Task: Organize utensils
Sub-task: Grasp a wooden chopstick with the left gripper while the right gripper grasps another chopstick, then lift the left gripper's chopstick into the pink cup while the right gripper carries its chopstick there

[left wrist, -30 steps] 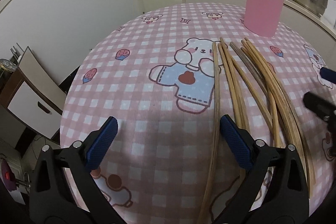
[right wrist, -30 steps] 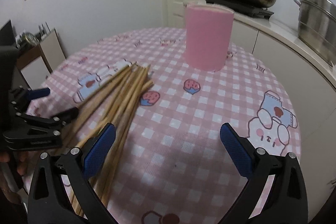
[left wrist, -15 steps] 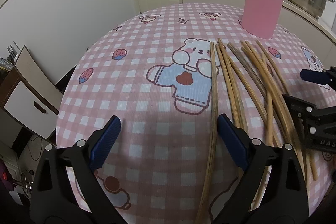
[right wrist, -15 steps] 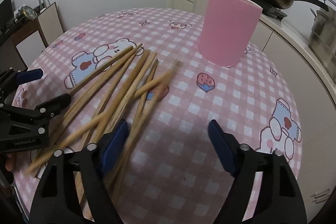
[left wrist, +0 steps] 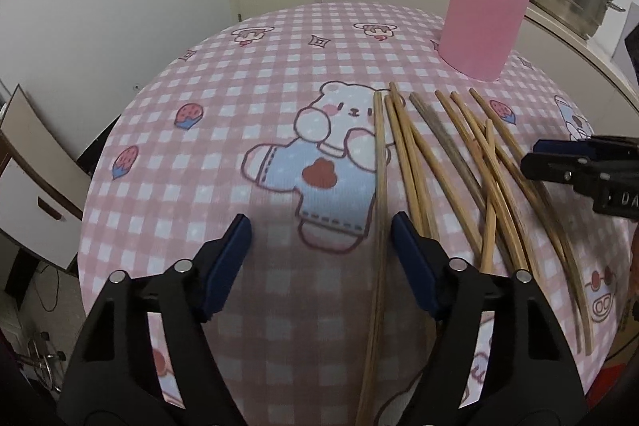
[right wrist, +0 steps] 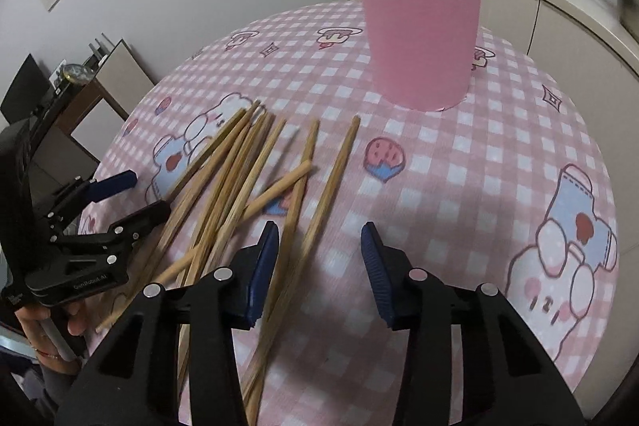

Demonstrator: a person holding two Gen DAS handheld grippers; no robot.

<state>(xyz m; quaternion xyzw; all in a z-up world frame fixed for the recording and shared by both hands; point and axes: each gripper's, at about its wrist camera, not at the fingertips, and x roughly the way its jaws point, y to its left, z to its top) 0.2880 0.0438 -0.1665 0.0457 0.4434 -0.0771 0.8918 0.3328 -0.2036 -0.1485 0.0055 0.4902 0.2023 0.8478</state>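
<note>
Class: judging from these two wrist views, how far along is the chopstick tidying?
Nothing looks done yet: the chopsticks all lie loose on the tablecloth, none visibly in the pink cup. In hand: right gripper closing around two chopsticks; left gripper closing, nothing gripped. Left: moving every chopstick.

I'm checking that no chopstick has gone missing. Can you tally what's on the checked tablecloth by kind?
Wooden chopsticks: 8
Pink cup: 1
Total: 9
</note>
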